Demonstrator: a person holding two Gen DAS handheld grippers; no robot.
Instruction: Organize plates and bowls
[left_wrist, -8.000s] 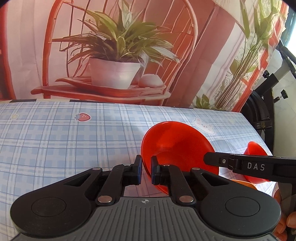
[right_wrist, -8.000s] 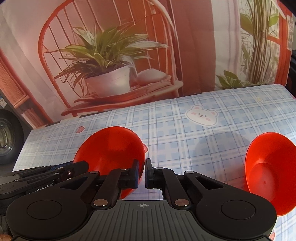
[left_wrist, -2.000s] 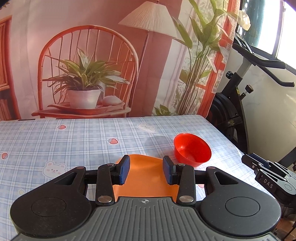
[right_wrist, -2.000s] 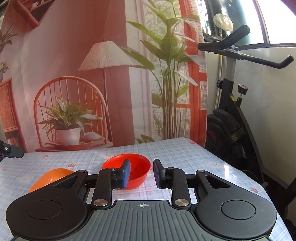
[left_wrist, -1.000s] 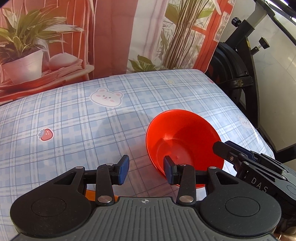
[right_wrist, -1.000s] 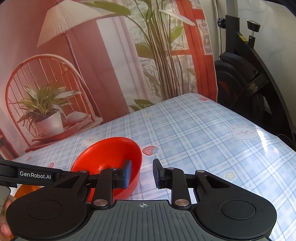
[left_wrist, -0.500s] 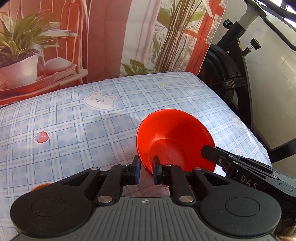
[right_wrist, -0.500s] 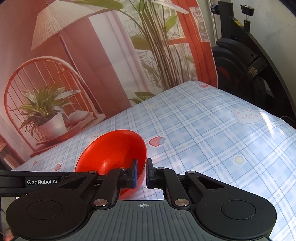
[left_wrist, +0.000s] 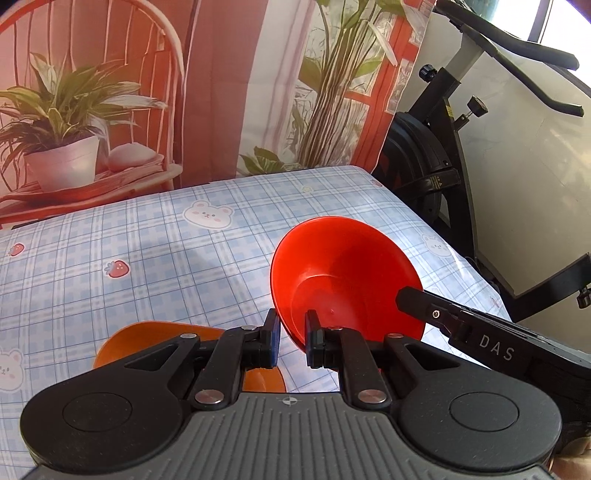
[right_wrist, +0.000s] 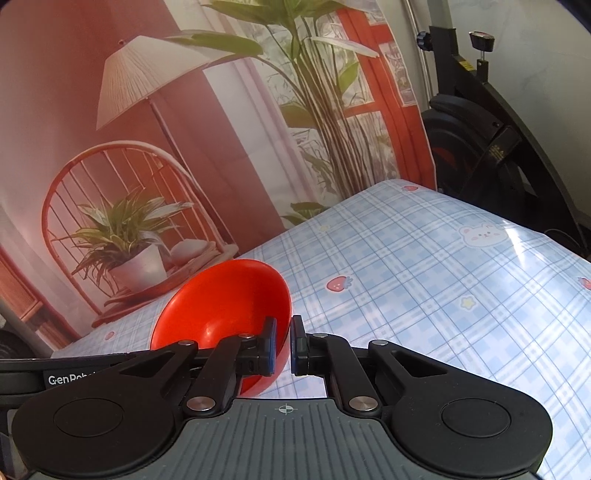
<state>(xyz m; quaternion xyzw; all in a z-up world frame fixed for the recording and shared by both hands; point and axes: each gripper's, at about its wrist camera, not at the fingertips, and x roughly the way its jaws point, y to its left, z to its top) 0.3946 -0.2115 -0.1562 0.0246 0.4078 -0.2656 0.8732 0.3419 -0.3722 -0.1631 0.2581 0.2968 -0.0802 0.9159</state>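
A red bowl (left_wrist: 347, 273) is lifted and tilted above the blue checked table (left_wrist: 147, 254). My left gripper (left_wrist: 291, 339) is shut on its left rim. My right gripper (right_wrist: 282, 345) is shut on its opposite rim; the bowl (right_wrist: 229, 299) shows to the left in the right wrist view. The right gripper's body (left_wrist: 491, 343) crosses the lower right of the left wrist view. An orange bowl (left_wrist: 147, 339) sits on the table below my left gripper, partly hidden by it.
A printed backdrop (left_wrist: 184, 92) with a chair and plants hangs behind the table. An exercise bike (left_wrist: 461, 155) stands beyond the table's right edge. The tablecloth (right_wrist: 424, 273) stretches to the right of the red bowl.
Both grippers closed on the red bowl's rims and lifted it off the table, tilting it. The orange bowl has come into view below the left gripper.
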